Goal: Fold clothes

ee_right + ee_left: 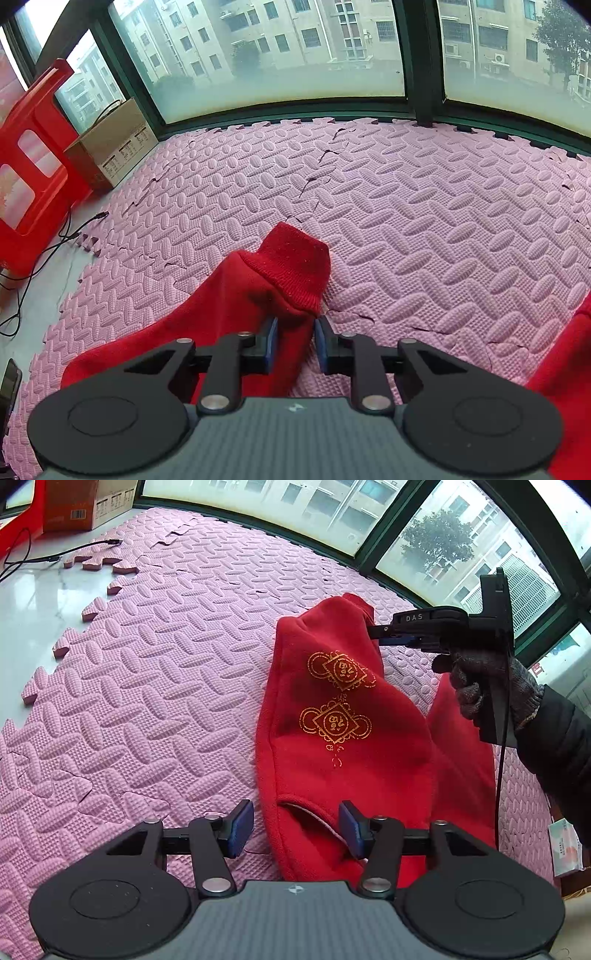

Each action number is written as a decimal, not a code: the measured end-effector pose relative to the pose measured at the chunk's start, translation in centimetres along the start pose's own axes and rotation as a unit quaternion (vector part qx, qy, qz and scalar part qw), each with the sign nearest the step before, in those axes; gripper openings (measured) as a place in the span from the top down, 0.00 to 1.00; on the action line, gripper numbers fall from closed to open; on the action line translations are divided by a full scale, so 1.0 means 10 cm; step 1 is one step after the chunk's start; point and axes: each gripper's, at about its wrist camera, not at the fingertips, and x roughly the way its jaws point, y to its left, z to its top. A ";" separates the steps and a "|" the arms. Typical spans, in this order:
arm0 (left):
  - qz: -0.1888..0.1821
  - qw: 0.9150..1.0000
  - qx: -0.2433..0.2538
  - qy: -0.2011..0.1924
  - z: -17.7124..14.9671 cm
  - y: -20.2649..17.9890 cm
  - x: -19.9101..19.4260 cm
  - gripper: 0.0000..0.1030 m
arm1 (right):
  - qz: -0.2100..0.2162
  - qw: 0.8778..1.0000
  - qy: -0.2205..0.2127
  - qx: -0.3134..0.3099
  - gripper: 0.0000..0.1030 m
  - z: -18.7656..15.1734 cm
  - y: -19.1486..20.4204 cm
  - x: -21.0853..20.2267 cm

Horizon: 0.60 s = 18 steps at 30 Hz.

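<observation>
Left wrist view
Left gripper (pixel 296 827): nearest to the camera, at the bottom of the picture; its blue pads (pixel 242 829) stood apart, released. The lower edge of the red garment (pixel 343 738) lay between them, but the left pad was clear of the cloth; if the right pad touched it, I could not tell.
Red garment: it lay on the pink foam mat (pixel 155 672), right of the middle, reaching away from the camera. Two gold printed emblems (pixel 334 698) sat one above the other on its upper side. A pocket-like slit was near the lower edge.
Right gripper (pixel 376 633): it came in from the right, held by a gloved hand (pixel 484 686) with a dark sleeve. Its tips met the far upper end of the garment.
Surroundings: a cardboard box (pixel 88 506) and a black cable (pixel 44 557) at the far left, beyond the jigsaw edge of the mat; windows behind.

Right wrist view
Right gripper (pixel 295 341): nearest, at the bottom; the jaws were nearly closed and clenched on a fold of red cloth just under the ribbed cuff (pixel 295 269).
Ribbed cuff: it stood up right beyond the fingertips, and the sleeve ran down to the lower left over the mat (pixel 424 221).
Surroundings: a red plastic stool (pixel 33 162) and the cardboard box (pixel 114 144) at the left, near the window.
</observation>
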 end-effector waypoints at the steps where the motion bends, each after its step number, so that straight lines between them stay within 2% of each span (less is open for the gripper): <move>1: -0.005 1.000 0.000 0.002 -0.01 0.00 0.01 0.59 | -0.002 1.000 -0.003 -0.003 0.90 0.01 0.01 0.00; 2: -0.007 1.000 0.000 0.003 -0.01 0.00 0.02 0.62 | -0.006 1.000 -0.006 -0.007 0.93 0.02 0.03 0.00; 4: -0.011 1.000 0.002 0.002 -0.02 0.01 0.03 0.75 | -0.017 1.000 -0.008 -0.017 0.94 0.06 0.07 0.00; 7: -0.023 1.000 0.000 -0.005 -0.01 0.03 -0.03 0.86 | -0.037 0.998 -0.029 -0.032 0.94 0.14 0.13 -0.02; 12: -0.030 0.999 0.012 -0.017 -0.01 0.01 -0.15 0.87 | -0.067 0.994 -0.070 -0.043 0.95 0.30 0.17 -0.06; 14: -0.031 0.999 0.007 -0.019 -0.01 0.03 -0.17 0.87 | -0.064 0.993 -0.086 -0.043 0.94 0.39 0.17 -0.06; 18: -0.028 0.999 -0.004 -0.014 -0.01 0.08 -0.13 0.87 | -0.045 0.996 -0.064 -0.040 0.90 0.44 0.17 0.02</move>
